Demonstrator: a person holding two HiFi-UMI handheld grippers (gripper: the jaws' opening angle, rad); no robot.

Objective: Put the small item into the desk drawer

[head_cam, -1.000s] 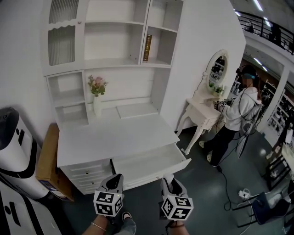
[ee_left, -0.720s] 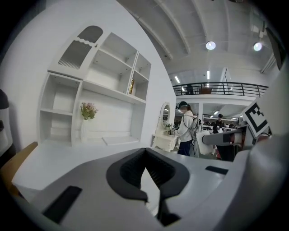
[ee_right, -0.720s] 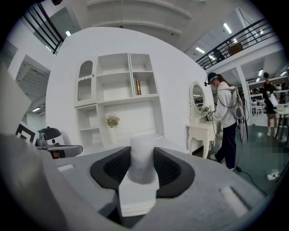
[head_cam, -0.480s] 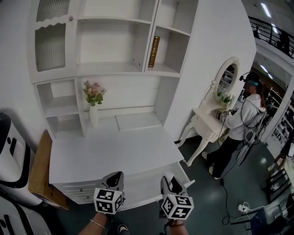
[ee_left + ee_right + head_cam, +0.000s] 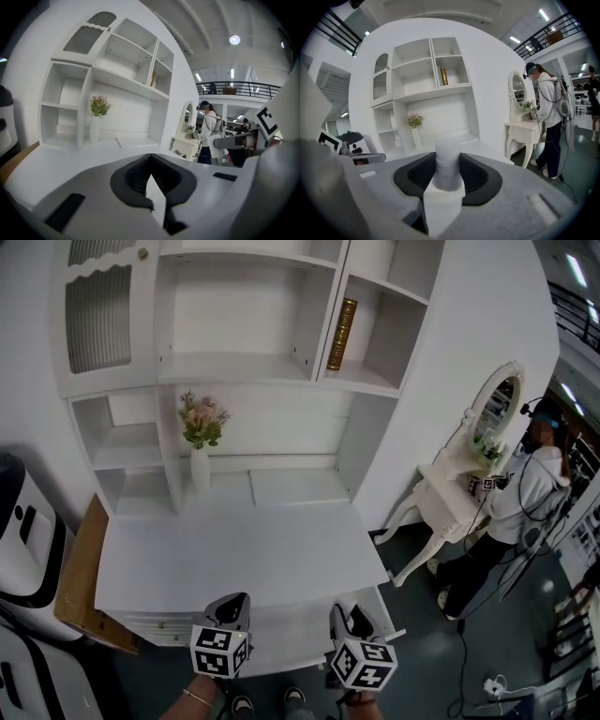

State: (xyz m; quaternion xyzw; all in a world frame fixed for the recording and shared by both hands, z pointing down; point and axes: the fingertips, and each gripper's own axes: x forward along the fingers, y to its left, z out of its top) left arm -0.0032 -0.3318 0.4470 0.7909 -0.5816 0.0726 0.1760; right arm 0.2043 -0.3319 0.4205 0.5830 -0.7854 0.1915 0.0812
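Observation:
My right gripper [image 5: 448,157] is shut on a small white cylinder-like item [image 5: 449,173] that stands between its dark pads. In the head view the right gripper [image 5: 349,618] sits at the bottom, over the front of the open desk drawer [image 5: 291,632]. Only a narrow strip of that drawer shows under the white desk top [image 5: 234,549]. My left gripper [image 5: 231,608] hovers beside it at the desk's front edge. In the left gripper view its jaws [image 5: 151,158] are shut with nothing between them.
A vase of pink flowers [image 5: 200,442] stands at the back of the desk, and a gold book [image 5: 341,334] sits in the hutch. A cardboard box [image 5: 80,587] and a white appliance [image 5: 23,540] stand to the left. A dressing table [image 5: 459,484] and a person [image 5: 525,512] are to the right.
The head view has moved forward and over the desk, so the open drawer has slid mostly out of sight beneath the desk edge. Both grippers hold the same place and state.

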